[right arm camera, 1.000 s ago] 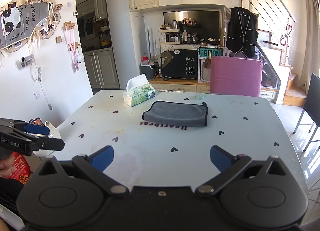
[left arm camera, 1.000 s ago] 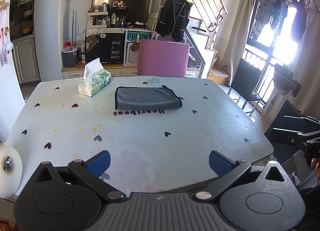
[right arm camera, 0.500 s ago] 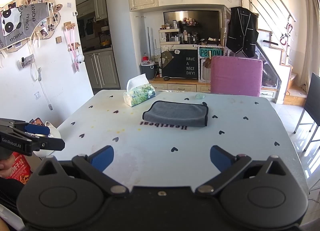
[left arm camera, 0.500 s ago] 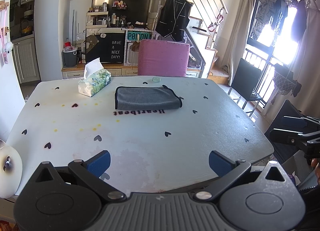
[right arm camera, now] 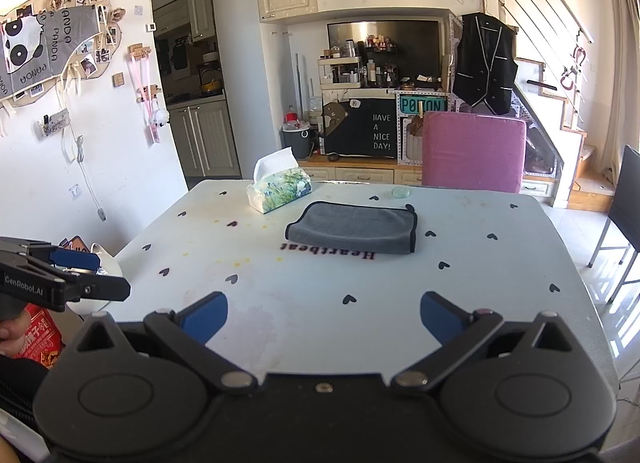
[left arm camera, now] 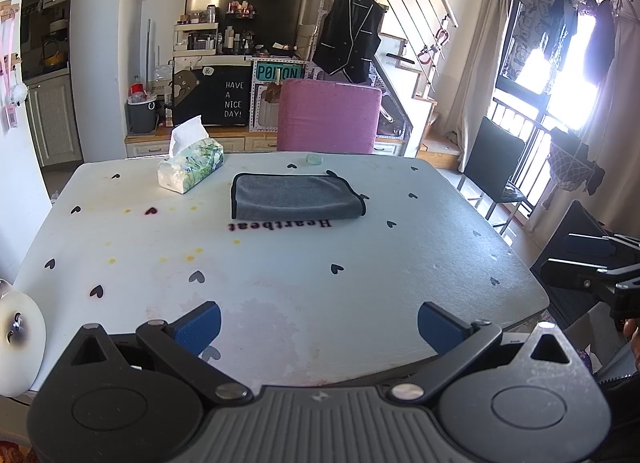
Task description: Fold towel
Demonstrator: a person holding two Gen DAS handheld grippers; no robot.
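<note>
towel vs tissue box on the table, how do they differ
The towel is plain grey with a dark edge; the tissue box is white with green leaf print. The towel lies flat and folded near the table's middle; the tissue box stands taller, a tissue sticking up. Both rest on the table, untouched by either gripper.

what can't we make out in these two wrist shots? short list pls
- Towel: how many layers it is folded into; both views show only its top and hems.
- Near table edge: hidden behind the claw body in both views.
- Small round thing beyond the towel: too small to identify.
- Right claw: cut off by the left view's right edge.
- White round thing at the table's left: cut off by the edge.
</note>
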